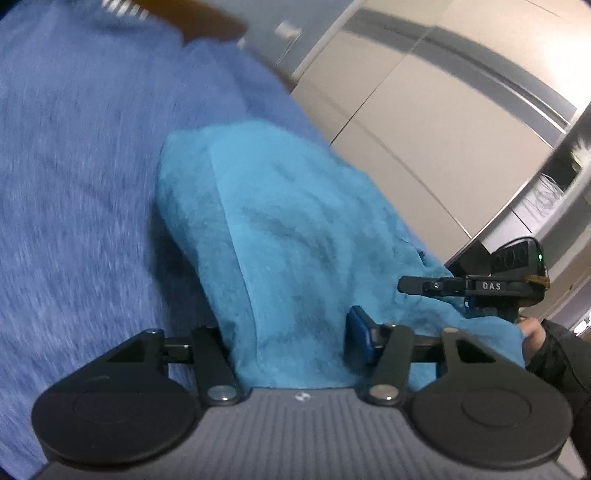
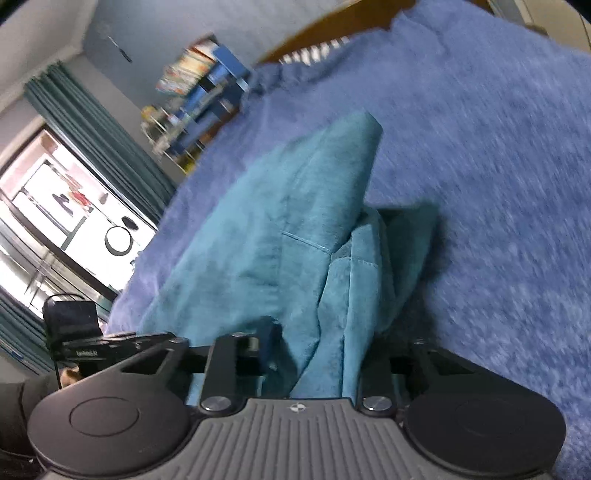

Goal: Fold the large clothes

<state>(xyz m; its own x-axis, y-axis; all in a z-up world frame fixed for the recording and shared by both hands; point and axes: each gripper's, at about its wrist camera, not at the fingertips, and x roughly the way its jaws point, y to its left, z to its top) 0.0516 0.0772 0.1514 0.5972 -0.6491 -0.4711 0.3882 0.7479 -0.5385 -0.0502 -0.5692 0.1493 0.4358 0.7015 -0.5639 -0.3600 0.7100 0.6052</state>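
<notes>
A teal garment (image 1: 280, 221) rises like a tent from the blue bedspread (image 1: 74, 184) up into my left gripper (image 1: 291, 332). Its cloth fills the gap between the jaws. The blue right pad (image 1: 357, 332) presses the cloth, and the left finger is hidden under it. In the right wrist view the same teal garment (image 2: 266, 240) hangs in folds into my right gripper (image 2: 325, 332), whose jaws stand close together around a bunched edge. The right gripper (image 1: 406, 287) also shows at the garment's far side in the left wrist view, with a hand (image 1: 532, 334) behind it.
The blue bedspread (image 2: 498, 184) stretches wide around the garment. A wooden headboard (image 2: 314, 33) bounds the far end. Beige wardrobe doors (image 1: 424, 110) stand beside the bed. A blue shelf with books (image 2: 199, 85) and a curtained window (image 2: 74, 206) lie on the other side.
</notes>
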